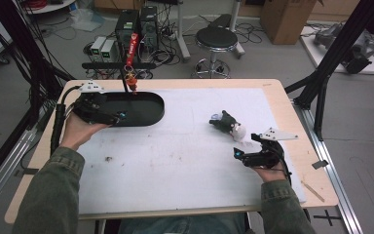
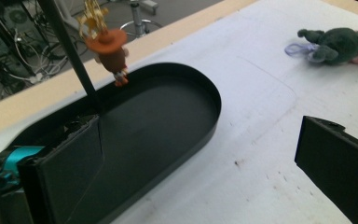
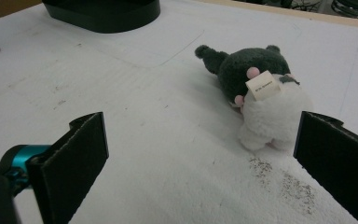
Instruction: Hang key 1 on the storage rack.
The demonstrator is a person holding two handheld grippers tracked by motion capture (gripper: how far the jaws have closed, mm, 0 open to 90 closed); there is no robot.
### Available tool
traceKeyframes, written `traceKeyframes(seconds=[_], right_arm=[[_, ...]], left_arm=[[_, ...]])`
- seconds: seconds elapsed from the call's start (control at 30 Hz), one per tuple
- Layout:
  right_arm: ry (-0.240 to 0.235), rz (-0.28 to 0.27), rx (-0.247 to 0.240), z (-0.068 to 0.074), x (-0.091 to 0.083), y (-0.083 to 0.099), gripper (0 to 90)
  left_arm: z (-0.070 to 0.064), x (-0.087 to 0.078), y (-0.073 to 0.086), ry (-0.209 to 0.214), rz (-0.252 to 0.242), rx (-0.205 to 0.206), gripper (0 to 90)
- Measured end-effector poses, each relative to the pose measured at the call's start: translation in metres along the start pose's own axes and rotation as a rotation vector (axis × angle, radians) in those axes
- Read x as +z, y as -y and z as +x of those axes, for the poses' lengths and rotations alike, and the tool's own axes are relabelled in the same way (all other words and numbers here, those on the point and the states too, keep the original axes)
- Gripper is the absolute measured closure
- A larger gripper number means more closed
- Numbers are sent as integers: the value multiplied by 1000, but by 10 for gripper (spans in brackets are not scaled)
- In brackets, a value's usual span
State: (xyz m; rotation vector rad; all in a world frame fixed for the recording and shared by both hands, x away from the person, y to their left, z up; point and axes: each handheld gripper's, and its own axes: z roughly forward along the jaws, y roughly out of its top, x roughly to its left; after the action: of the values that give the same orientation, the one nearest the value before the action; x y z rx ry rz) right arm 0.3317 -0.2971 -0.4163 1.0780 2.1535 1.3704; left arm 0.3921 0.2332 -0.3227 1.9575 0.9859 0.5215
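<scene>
Over on the left, the left gripper [image 1: 118,117] sits at the near-left end of the black oval tray [image 1: 153,114], jaws spread wide with nothing between them. In the left gripper view one jaw hangs over the tray's floor [image 2: 158,126] while the other stands out over the white mat [image 2: 261,154], so the tray's near rim runs between them; whether either jaw touches it cannot be told. At the tray's far edge a thin black post [image 1: 124,80] rises, and beside it a small orange-hatted figurine [image 1: 132,84] dangles just above the rim; in the left gripper view that figurine [image 2: 109,53] hangs clear of the tray floor.

Moving across the mat [image 1: 185,156], the middle is bare apart from a few dark specks.

Now to the right: the plush toy [image 1: 230,125], dark grey with a white end, lies on its side on the mat, well apart from the tray. The right gripper [image 1: 237,152] hovers just beside it on the near side, jaws wide open and holding nothing. In the right gripper view the plush toy [image 3: 261,88] lies ahead, its white part close to one jaw, a small paper tag [image 3: 263,85] showing on top.
</scene>
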Motion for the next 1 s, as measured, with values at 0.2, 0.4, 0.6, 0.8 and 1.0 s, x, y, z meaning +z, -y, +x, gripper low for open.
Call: traceKeyframes(seconds=[0.2,0.4,0.6,0.8,1.0], right_arm=[[-1,6,0,1,1,0,22],[-2,8,3,1,1,0,22],[-3,13,-7,2,2,0,22],[2,16,-3,1,2,0,22],[3,19,-3,1,2,0,22]], left_arm=[[-2,-4,23,7,-7,-47,17],[-2,-10,38,-4,-46,-78,17],[-3,-15,55,-17,-51,-94,17],[-6,-22,69,-9,-87,-129,17],[-9,-27,78,11,-91,-148,17]])
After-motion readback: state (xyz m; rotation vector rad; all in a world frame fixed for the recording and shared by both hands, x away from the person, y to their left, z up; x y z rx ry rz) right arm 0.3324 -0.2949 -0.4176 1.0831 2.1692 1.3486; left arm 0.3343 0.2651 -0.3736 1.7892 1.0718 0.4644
